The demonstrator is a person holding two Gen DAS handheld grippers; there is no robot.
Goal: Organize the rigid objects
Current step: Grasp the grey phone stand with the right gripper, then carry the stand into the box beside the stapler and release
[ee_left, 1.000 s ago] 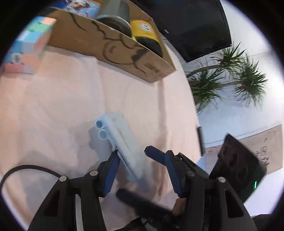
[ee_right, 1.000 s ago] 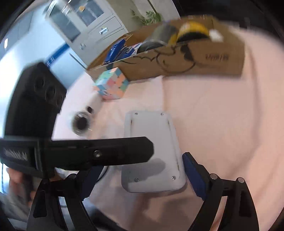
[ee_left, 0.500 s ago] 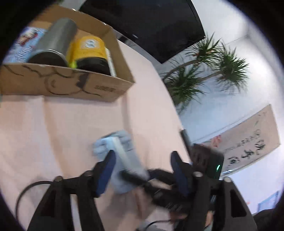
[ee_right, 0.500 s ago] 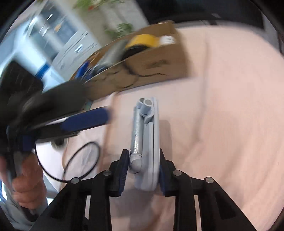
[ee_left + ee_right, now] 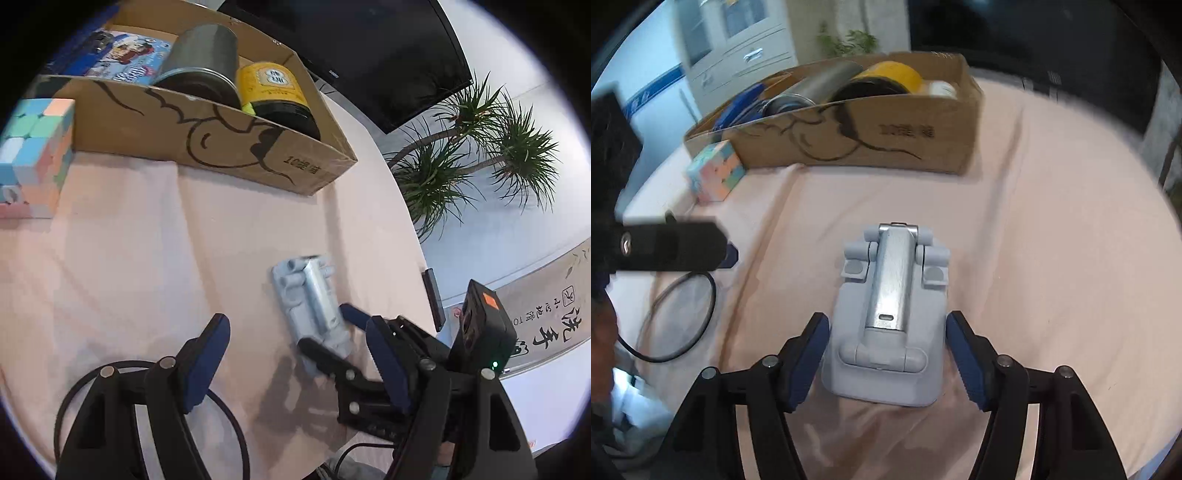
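The grey folding stand, on edge in the right gripper half a second ago, now lies flat on the pink cloth between its reopened fingers, unpinched, while the left gripper has widened and holds nothing, so the box awaits

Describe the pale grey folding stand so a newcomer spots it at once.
Find the cardboard box on the pink cloth. In front of it, nearer the camera, the folding stand lies flat between the right claw fingers. Unlike the pastel cube, it is pale grey with a shiny metal arm.
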